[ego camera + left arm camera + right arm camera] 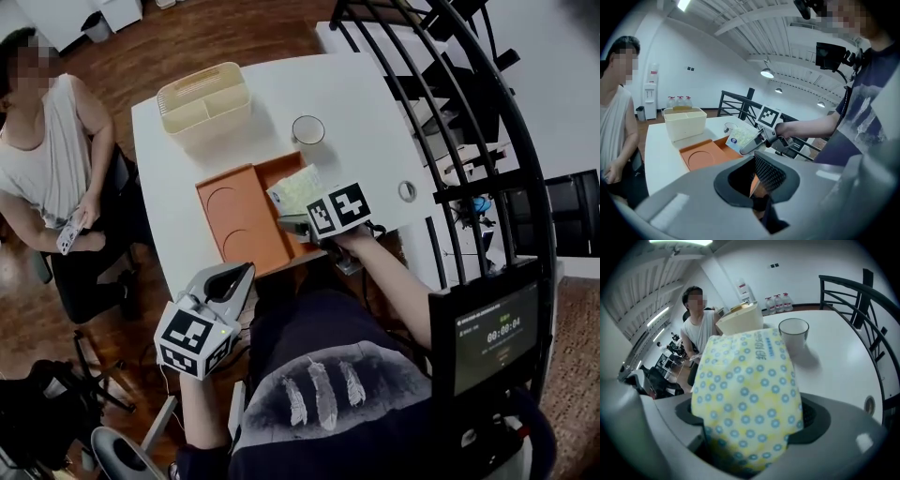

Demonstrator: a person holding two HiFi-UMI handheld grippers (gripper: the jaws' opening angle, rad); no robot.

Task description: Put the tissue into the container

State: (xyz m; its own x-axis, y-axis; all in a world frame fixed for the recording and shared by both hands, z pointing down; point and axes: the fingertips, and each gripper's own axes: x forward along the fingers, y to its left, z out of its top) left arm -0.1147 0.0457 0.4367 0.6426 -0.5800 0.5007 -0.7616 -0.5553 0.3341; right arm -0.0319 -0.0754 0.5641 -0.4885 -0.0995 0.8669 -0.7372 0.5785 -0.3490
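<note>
Tissue pack [745, 380] sits gripped between right hand-held gripper [750, 420] jaws.

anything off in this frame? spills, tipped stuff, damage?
Nothing stands out. The tissue pack sits gripped in the right gripper jaws by the orange tray. The cup and cream container stand upright on the white table, with no spill or damage visible.

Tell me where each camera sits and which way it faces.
Head view: on the head, looking down at table, left gripper, right gripper, torso.
Left gripper view: on the left gripper, facing the right gripper, forearm and torso.
Right gripper view: on the right gripper, facing the tissue pack it holds and the cup.
All share the cream container.
</note>
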